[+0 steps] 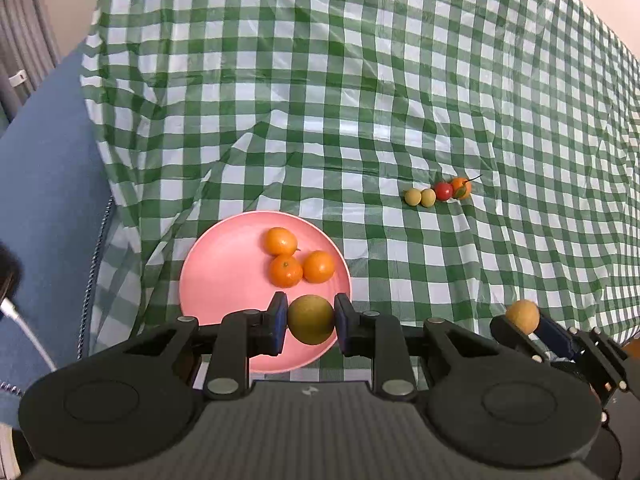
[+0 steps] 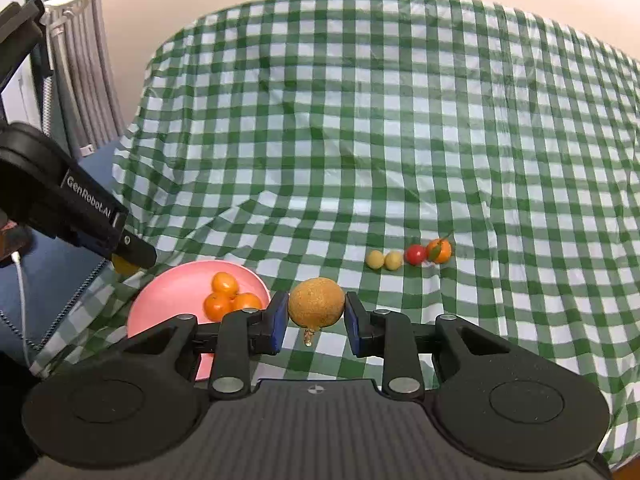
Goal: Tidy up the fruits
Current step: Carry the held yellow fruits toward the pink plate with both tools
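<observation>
My left gripper (image 1: 311, 322) is shut on a brown-green round fruit (image 1: 311, 319), held above the near rim of the pink plate (image 1: 216, 276). Three oranges (image 1: 298, 262) lie on the plate. My right gripper (image 2: 316, 312) is shut on a tan round fruit (image 2: 316, 302) with a stem hanging below, held above the cloth right of the pink plate (image 2: 160, 300). The right gripper with its tan fruit (image 1: 522, 316) also shows in the left wrist view. The left gripper (image 2: 128, 258) shows at the left of the right wrist view.
A row of small fruits lies on the green checked cloth (image 1: 360, 80): two yellow-green ones (image 1: 420, 197), a red one (image 1: 443, 191) and a small orange with a leaf (image 1: 461, 188). The same row (image 2: 408, 256) shows in the right wrist view. A blue surface (image 1: 44, 184) and a white cable (image 1: 24, 328) lie left.
</observation>
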